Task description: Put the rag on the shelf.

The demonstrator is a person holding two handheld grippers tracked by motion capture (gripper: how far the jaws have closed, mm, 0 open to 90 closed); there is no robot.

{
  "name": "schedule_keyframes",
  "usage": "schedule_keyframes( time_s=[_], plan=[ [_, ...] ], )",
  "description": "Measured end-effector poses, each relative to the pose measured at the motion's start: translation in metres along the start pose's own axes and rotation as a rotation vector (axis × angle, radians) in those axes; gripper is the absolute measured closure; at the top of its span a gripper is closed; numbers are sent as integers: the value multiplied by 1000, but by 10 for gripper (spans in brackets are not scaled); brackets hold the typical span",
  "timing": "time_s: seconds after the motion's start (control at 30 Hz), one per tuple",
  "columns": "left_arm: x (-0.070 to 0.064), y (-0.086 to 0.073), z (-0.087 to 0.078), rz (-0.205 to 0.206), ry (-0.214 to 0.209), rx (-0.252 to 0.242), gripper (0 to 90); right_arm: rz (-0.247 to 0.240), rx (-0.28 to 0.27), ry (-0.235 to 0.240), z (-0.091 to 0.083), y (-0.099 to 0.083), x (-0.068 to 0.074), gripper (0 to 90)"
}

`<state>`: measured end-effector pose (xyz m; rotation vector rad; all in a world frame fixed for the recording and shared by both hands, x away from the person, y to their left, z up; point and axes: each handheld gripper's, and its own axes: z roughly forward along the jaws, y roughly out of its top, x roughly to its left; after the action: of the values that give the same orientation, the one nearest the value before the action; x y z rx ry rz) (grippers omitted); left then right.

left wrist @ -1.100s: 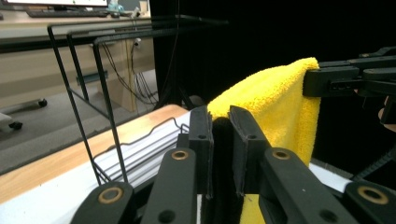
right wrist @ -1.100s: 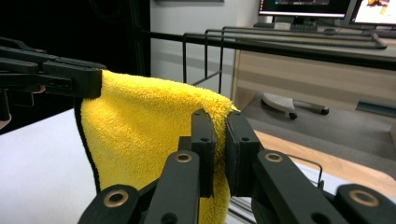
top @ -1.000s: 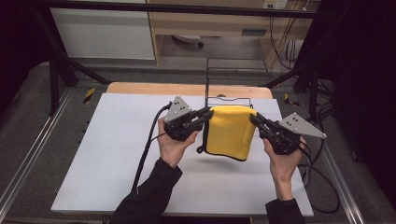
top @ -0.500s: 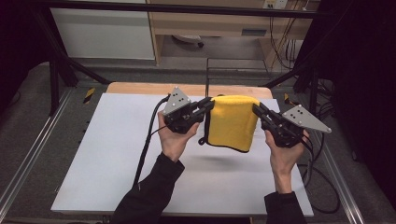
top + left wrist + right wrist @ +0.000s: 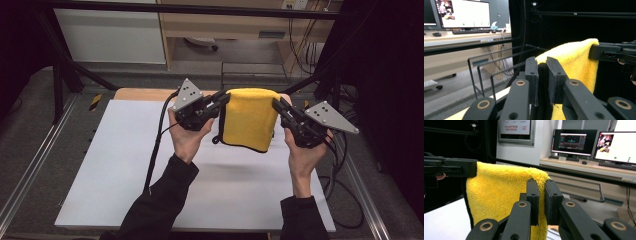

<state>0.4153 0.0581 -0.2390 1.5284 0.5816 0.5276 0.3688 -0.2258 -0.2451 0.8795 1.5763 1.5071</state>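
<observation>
Now lifted well clear of the bench (image 5: 125, 165), a folded yellow towel (image 5: 248, 117) hangs between two hand-held grippers, its lower edge in the air where a second ago it still draped down near the white surface. The left gripper (image 5: 223, 98) has its jaws clamped on the towel's upper left corner, and the left gripper view shows the two black jaws closed on a dark-edged fold of the cloth (image 5: 574, 62). The right gripper (image 5: 276, 104) pinches the opposite top corner in the same way; in the right gripper view the pile (image 5: 499, 192) bulges around the closed jaws. Both hands have risen and moved forward over the past second, carrying the towel toward the far edge of the bench, where a black wire rack (image 5: 250, 70) stands just behind it. The top edge is stretched fairly level between the two grips, and the cloth falls in a doubled sheet below. Judging from the lift and the direction of travel, the work appears to be hanging the towel over the rack; the grip looks secure on both sides, and what remains is to bring the stretched edge above the bar and lower it across.
</observation>
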Motion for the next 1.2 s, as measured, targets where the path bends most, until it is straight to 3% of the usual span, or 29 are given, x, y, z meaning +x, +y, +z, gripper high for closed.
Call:
schedule_keyframes(
  time_s=[0.5, 0.6, 1.2],
  plan=[
    [2, 32, 15, 25, 18, -60, 798, -21, -66, -48, 8, 33, -11, 838],
    [3, 40, 18, 12, 13, -74, 798, -27, -76, -57, 9, 41, -13, 838],
    [12, 77, 27, 27, 37, -109, 798, -36, -130, -69, 28, 72, -24, 838]
  ],
)
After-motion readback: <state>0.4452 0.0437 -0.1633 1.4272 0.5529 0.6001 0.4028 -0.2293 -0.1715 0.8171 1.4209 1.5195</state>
